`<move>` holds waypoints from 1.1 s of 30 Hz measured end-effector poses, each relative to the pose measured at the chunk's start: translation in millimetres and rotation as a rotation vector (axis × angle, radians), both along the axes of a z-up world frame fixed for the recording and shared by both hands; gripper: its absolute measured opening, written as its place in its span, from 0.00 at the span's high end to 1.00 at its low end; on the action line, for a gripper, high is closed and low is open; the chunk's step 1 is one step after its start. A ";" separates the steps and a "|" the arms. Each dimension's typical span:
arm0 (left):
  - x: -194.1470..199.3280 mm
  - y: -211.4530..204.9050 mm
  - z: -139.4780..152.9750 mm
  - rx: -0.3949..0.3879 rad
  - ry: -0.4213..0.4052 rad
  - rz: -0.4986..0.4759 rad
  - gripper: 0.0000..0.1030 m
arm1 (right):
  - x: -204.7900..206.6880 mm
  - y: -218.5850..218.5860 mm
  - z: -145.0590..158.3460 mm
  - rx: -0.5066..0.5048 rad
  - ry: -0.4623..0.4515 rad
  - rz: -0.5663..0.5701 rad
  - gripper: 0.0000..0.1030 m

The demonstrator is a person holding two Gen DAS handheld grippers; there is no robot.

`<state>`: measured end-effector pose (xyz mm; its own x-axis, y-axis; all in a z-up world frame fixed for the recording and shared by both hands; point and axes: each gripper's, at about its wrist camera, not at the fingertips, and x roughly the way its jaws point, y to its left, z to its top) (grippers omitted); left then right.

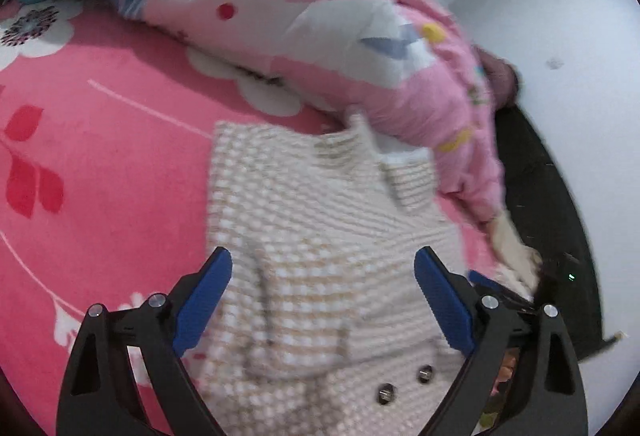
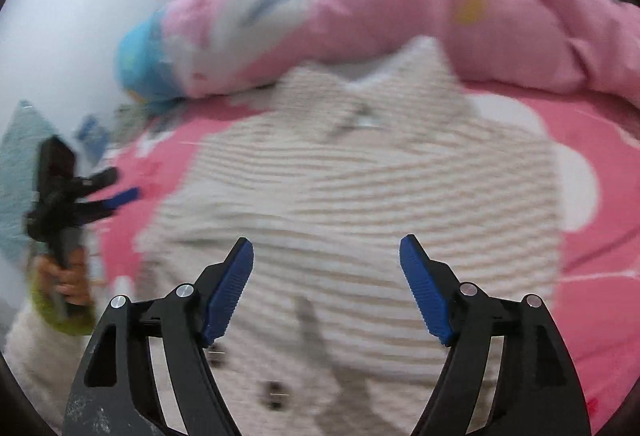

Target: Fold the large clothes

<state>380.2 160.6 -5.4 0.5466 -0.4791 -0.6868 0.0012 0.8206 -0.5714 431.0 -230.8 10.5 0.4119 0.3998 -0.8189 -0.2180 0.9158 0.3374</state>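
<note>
- The sweater [image 1: 320, 236] lies flat on the pink bed cover [image 1: 100, 164], right under both grippers. Its top end touches the puffy pink quilt [image 1: 360, 36].
- It is a thick knit with cream and tan stripes, bumpy like little squares. It looks soft and floppy. Two small dark buttons [image 1: 404, 384] sit at the near end.
- The left gripper [image 1: 324, 300] has its blue fingers spread wide and holds nothing. The right gripper [image 2: 326, 288] is the same: fingers wide apart, nothing between them.
- Both hover over the sweater. I can't tell if they touch it, because the pictures are blurry.
- What could go wrong: the knit is thick, so the fingers may pinch only the top layer and the fold would come out lumpy.
- The bed cover is soft too. A finger could grab it along with the sweater and drag it up.
- The quilt sits very near. If the far end is lifted, it may catch on the quilt.
- A button may slip out of a pinch, so the cloth beside it is a better place to grab.
</note>
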 end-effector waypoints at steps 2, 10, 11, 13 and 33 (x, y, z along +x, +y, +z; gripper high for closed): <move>10.2 -3.4 -9.1 0.035 0.044 0.003 0.20 | 4.8 -20.8 -12.0 -0.052 -0.004 -0.081 0.29; 48.8 -37.2 -35.6 0.157 0.206 -0.071 0.51 | 12.9 -98.4 -27.3 0.071 0.011 -0.291 0.29; 49.0 -40.6 -32.4 0.182 0.192 -0.079 0.58 | 12.7 -104.3 -27.5 0.075 0.010 -0.298 0.29; 48.9 -53.8 -21.3 0.258 0.160 -0.123 0.94 | 12.0 -111.3 -27.6 0.073 0.006 -0.306 0.29; 69.8 -35.5 -22.2 0.365 -0.063 -0.134 0.97 | 30.0 -128.0 -47.4 0.032 0.059 -0.331 0.29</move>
